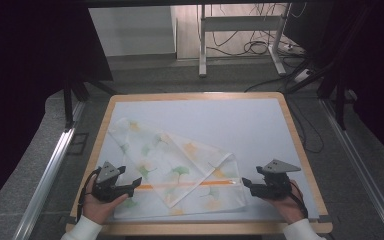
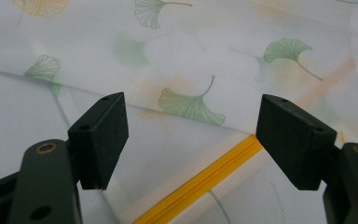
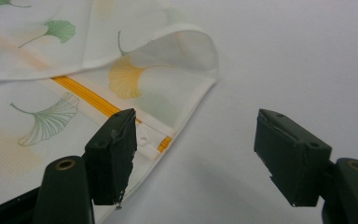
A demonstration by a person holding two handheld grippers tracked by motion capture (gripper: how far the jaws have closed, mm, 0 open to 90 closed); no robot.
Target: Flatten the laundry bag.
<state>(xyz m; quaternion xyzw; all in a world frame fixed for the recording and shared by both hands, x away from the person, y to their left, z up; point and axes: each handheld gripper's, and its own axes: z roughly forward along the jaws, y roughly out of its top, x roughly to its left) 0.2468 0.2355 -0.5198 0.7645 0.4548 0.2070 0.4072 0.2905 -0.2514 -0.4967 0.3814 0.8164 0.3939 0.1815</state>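
A thin white cloth bag printed with green and yellow ginkgo leaves (image 1: 175, 167) lies partly folded on the pale grey mat of the wooden-edged counter (image 1: 300, 150), toward its near left half. An orange zip strip (image 1: 180, 185) runs across the bag's near part, from one gripper toward the other.

The left gripper (image 1: 132, 187), held in the person's left hand (image 1: 97, 207), sits at the bag's near left edge. Its black jaws stand wide apart and hold nothing; in the left gripper view (image 2: 191, 140) the cloth and the orange zip strip (image 2: 205, 179) lie between and beyond the pads (image 2: 105, 135), and I cannot tell whether the pads touch the fabric.

The right gripper (image 1: 246, 184), in the person's right hand (image 1: 290, 205), sits just beside the bag's near right corner. Its jaws are wide apart too and empty. In the right gripper view (image 3: 196, 154) one pad (image 3: 114, 149) hangs over the end of the zip strip (image 3: 98, 102), where a small white pull tab (image 3: 144, 140) shows, while the other pad is over the bare mat. The bag's folded edge (image 3: 186, 51) curls up just beyond.
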